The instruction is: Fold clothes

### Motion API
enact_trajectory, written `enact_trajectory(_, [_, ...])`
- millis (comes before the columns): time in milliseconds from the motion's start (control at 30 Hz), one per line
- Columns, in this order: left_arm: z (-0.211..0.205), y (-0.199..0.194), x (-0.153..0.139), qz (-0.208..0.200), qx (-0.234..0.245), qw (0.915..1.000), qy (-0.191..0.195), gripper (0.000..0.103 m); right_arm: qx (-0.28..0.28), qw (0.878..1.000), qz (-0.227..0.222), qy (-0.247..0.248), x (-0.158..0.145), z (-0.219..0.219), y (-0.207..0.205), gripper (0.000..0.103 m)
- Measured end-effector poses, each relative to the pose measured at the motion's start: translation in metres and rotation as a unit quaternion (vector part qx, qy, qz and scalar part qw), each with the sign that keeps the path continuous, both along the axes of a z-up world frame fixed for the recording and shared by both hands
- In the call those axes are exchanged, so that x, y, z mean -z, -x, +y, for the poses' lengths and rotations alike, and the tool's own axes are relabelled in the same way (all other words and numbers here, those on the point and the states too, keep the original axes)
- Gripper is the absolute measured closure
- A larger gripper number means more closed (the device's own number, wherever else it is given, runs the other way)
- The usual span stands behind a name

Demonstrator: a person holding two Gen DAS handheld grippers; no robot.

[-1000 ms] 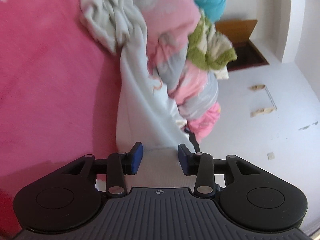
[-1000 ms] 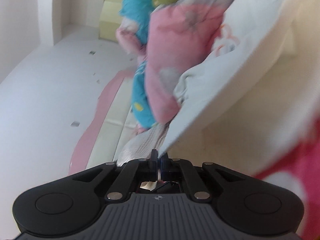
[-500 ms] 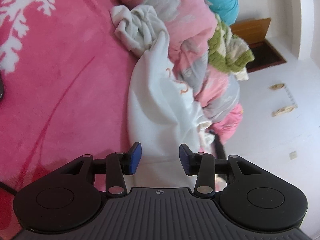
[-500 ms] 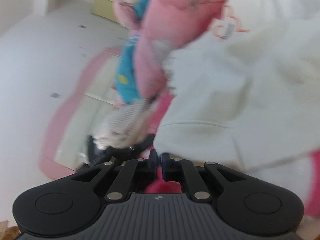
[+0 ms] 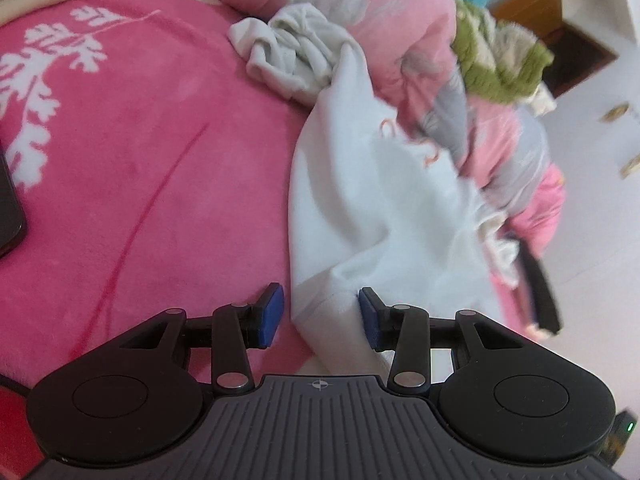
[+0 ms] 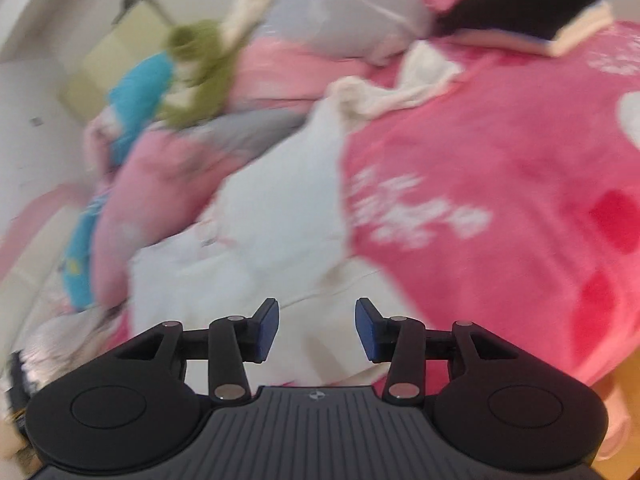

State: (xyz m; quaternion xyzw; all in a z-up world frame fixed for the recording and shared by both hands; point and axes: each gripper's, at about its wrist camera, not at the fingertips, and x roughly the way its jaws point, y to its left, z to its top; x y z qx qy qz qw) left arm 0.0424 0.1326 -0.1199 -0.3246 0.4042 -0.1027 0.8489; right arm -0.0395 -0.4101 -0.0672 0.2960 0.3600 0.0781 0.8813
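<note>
While the left wrist view picks out a dark flat device [image 5: 10, 204] at the edge of the pink fleece blanket with white leaf print [image 5: 140, 152], the right wrist view shows instead a folded black garment on a cream one [image 6: 532, 4] at the far end of the bed. Both views catch the heap of pink, grey, green and turquoise clothes [image 5: 472, 92] along the bed's side, though the right one is badly blurred. No brand or readable writing anywhere (the white shapes on the blanket are pattern, as far as I can tell).

The soft white garment [image 5: 384, 208] lies stretched along the blanket beside the heap. Its near end runs between the left gripper [image 5: 320, 312] jaws, touching the right-hand pad only, with a gap at the other, so nothing is clamped. The right gripper [image 6: 316, 328] jaws have just been opening and stand apart, with the white cloth [image 6: 280, 216] lying on the bed beneath them, unheld.
</note>
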Motion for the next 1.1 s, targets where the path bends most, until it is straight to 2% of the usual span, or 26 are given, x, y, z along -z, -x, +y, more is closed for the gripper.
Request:
enact_trajectory(100, [-0.014,0.002,-0.006,-0.001,0.013,0.9991,-0.041,0.063,-0.011,1.0,0.02,-0.016,0.016,-0.003,-0.017,0.057])
enact_trajectory(167, [-0.022,0.002,-0.007,-0.004,0.015,0.9974,-0.071,0.064,-0.025,0.999,0.027,-0.029,0.025,-0.002,-0.024,0.06])
enact_trajectory(233, [-0.029,0.003,-0.007,-0.007,0.016,0.9947,-0.101,0.067,-0.036,0.999,0.023,-0.024,0.026,-0.001,-0.024,0.068])
enact_trajectory(300, [-0.034,0.004,-0.007,-0.011,0.014,0.9922,-0.123,0.073,-0.044,0.999,0.024,-0.02,0.024,0.001,-0.027,0.088])
enact_trajectory(367, [-0.038,0.005,-0.008,-0.012,0.009,0.9897,-0.142,0.081,-0.04,0.999,0.026,-0.013,0.02,0.0,-0.029,0.102])
enact_trajectory(433, [-0.038,0.005,-0.009,-0.008,0.0,0.9893,-0.145,0.087,-0.032,0.999,0.027,-0.005,0.015,-0.003,-0.029,0.103])
enact_trajectory(467, [-0.036,0.005,-0.011,-0.006,-0.006,0.9901,-0.14,0.093,-0.027,0.999,0.023,-0.005,0.012,-0.005,-0.027,0.103])
enact_trajectory(533, [-0.032,0.007,-0.017,-0.009,-0.011,0.9914,-0.13,0.098,-0.017,1.0,0.01,-0.009,0.003,-0.008,-0.02,0.103])
enact_trajectory(767, [-0.026,0.013,-0.042,-0.04,0.021,0.9905,-0.13,0.1,0.003,0.999,-0.04,-0.006,-0.035,-0.022,0.006,0.103])
enact_trajectory(833, [-0.022,0.011,-0.041,-0.034,0.041,0.9905,-0.126,0.1,-0.001,0.999,-0.036,-0.01,-0.037,-0.026,0.008,0.103])
enact_trajectory(967, [-0.011,0.004,-0.032,-0.01,0.1,0.9894,-0.105,0.097,-0.022,0.999,0.009,-0.026,-0.023,-0.025,-0.008,0.1])
enact_trajectory(1033, [-0.001,-0.001,-0.03,-0.003,0.113,0.99,-0.085,0.095,-0.025,0.999,0.025,-0.015,-0.017,-0.021,-0.024,0.096])
enact_trajectory(1100, [0.012,-0.007,-0.03,-0.001,0.109,0.9921,-0.063,0.091,-0.022,0.999,0.036,-0.019,-0.012,-0.02,-0.042,0.076])
